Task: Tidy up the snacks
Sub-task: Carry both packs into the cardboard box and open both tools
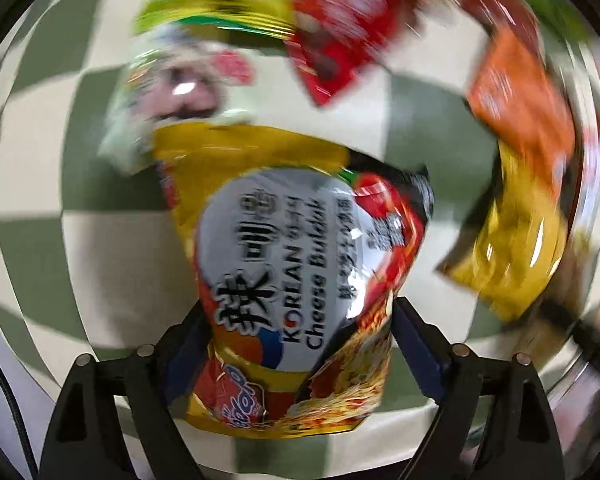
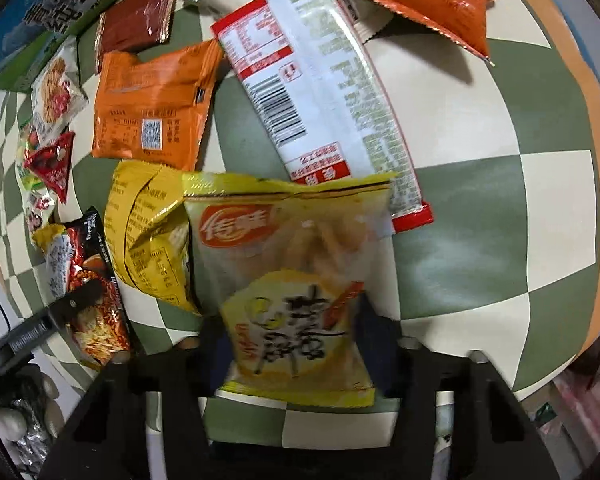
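Left gripper [image 1: 296,344] fingers clamped on glossy crinkled Korean noodle packet [image 1: 296,280]; right gripper [image 2: 300,344] fingers clamped on translucent yellow snack bag [image 2: 292,280]; checkered tablecloth [image 2: 480,208] beneath.

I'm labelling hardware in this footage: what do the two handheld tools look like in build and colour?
The left tool has black angular finger frames with round silver pins at the joints and dark blue pads on the inner faces; a thin black cable runs along its left side. The right tool shows the same black frame, blurred. No sleeve or hand is visible.
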Demonstrator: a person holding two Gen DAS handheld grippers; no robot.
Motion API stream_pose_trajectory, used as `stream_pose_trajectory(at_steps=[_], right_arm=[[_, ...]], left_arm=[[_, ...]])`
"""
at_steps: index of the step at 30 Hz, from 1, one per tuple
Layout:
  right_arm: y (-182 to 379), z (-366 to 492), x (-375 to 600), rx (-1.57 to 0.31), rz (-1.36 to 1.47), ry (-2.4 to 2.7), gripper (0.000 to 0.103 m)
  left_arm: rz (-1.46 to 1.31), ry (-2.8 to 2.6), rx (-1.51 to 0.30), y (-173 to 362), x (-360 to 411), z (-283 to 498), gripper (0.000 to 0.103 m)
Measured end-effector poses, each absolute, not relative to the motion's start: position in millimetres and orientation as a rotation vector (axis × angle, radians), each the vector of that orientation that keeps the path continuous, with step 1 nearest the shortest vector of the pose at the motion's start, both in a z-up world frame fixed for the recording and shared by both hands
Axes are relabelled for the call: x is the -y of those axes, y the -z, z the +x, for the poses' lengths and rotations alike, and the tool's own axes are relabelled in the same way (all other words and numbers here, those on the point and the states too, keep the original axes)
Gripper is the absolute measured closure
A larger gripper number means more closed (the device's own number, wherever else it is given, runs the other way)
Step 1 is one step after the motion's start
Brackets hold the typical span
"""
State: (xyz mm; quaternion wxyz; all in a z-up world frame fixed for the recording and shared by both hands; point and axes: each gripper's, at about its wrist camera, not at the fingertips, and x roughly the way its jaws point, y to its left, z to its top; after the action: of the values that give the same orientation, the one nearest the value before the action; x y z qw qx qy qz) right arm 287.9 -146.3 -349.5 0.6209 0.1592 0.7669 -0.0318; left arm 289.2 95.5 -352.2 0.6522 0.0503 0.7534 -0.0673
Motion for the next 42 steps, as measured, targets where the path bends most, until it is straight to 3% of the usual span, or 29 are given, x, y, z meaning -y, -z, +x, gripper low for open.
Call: stream_pose_trajectory(at_steps=[8,10,17,20,24,31,34,42], right_arm=[[339.1,280.5,119.1,-1.773,0.292,0.065,0.051],[332.3,277.1,117.0,-1.777,0.282,0.067,0.051],[313.3,263.6,79.2,-1.705,0.225,0.107,0.063],[286.0,251.0,80.9,-1.668,0.232,0.112,0.064],[254.1,236.3,77.2,-1.608,0.277,0.106,0.064],[191.6,234.7,65.8,-1.466,0.338,0.049,0.064],[166.0,248.7,65.2,-1.402,0.347,0.005,0.064],[81.3,327.7,88.8,-1.264,0.345,-0.100,0.065]], left_arm=[[0.233,0.171,-1.668,367.4,-98.7,331.9,0.014],[0.230,0.156,-1.641,355.7,-86.8,284.7,0.015],[0.187,0.102,-1.541,370.7,-78.8,266.1,0.015],[0.170,0.106,-1.503,330.2,-84.6,246.1,0.015],[0.154,0.138,-1.429,314.4,-83.0,242.2,0.015],[0.097,0.215,-1.304,221.7,-81.2,230.1,0.015],[0.076,0.250,-1.267,176.3,-74.3,246.6,0.015],[0.021,0.283,-1.233,136.6,-47.6,340.7,0.015]])
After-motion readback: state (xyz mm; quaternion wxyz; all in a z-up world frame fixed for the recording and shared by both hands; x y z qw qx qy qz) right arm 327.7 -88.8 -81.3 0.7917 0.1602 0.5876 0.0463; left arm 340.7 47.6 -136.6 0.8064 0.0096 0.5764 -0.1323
